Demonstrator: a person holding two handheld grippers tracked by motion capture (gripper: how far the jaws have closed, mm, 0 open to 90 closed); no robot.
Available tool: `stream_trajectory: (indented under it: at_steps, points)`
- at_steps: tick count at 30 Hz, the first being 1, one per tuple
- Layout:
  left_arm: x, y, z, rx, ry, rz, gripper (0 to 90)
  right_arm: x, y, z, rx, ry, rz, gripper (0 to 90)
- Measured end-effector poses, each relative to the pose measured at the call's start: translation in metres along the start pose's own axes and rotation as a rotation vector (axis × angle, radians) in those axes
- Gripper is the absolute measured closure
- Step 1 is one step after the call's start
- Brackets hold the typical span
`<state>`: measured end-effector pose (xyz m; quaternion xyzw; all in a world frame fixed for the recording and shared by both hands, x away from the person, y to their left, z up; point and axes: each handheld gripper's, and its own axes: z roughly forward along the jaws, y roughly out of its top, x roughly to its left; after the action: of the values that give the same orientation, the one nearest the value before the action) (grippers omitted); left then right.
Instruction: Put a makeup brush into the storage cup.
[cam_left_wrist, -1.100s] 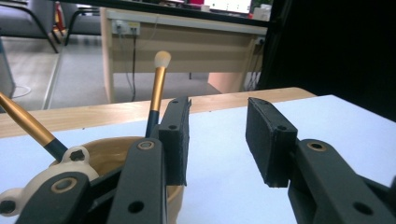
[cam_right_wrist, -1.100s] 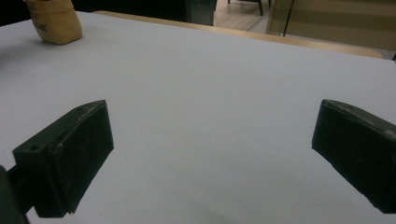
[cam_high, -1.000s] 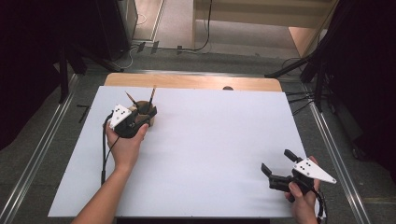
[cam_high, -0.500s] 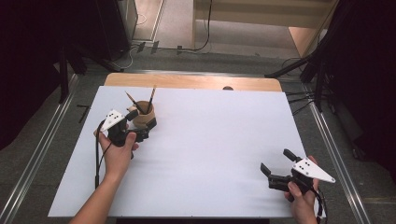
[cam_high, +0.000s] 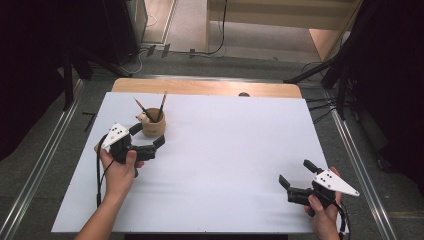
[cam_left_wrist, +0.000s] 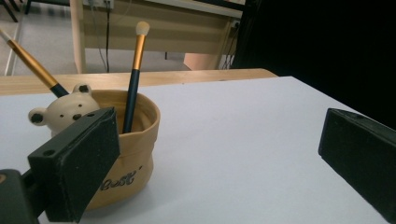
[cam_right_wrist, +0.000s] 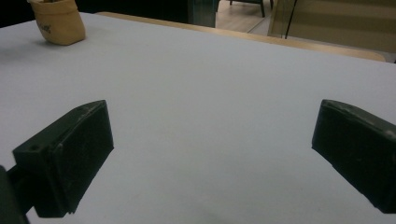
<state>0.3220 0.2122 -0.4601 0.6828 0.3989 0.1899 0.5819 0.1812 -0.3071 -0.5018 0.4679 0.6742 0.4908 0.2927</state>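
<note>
Left claw (cam_high: 148, 141): I watch its jaws spring wide apart just now; nothing is between them, and it sits a little back from the pot compared with a second ago.
Pot (cam_high: 152, 125): the tan cup with the bear face now stands free on the bench, upright, just beyond the left claw, far-left part of the sheet.
Close view: in the left gripper view the pot (cam_left_wrist: 122, 154) sits just past the left-hand pad, off to that side, not in the gap.
Brushes: 2 brushes (cam_high: 161, 107) stand inside, leaning apart; one gold-banded handle (cam_left_wrist: 134, 74) rises straight from the rim.
Meaning: I judge this as a release — the pot has been set down and let go, so the placing step looks finished.
Right claw (cam_high: 295, 181): jaws apart, empty, resting near the front-right corner, well apart from the pot.
Bench (cam_high: 235, 150): a plain white sheet over a wooden top, whose bare strip shows along the far edge.
Room: grey floor, metal rails at both sides, cables and black drapes around, pale wooden furniture beyond.
</note>
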Motion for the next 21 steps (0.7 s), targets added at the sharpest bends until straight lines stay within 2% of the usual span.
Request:
stream_trajectory:
  at_steps: [7, 15, 21]
  points:
    - [0.002, -0.005, -0.009, 0.026, 0.024, 0.027, 0.0, 0.0, 0.0, 0.0, 0.001, -0.003, -0.001, 0.0]
    - [0.005, -0.011, -0.023, 0.024, 0.046, 0.008, 0.0, 0.001, 0.0, 0.0, 0.004, -0.003, -0.002, 0.0]
    - [0.007, -0.016, -0.033, 0.039, 0.052, 0.014, 0.0, 0.002, 0.0, 0.0, 0.005, -0.002, -0.007, 0.0]
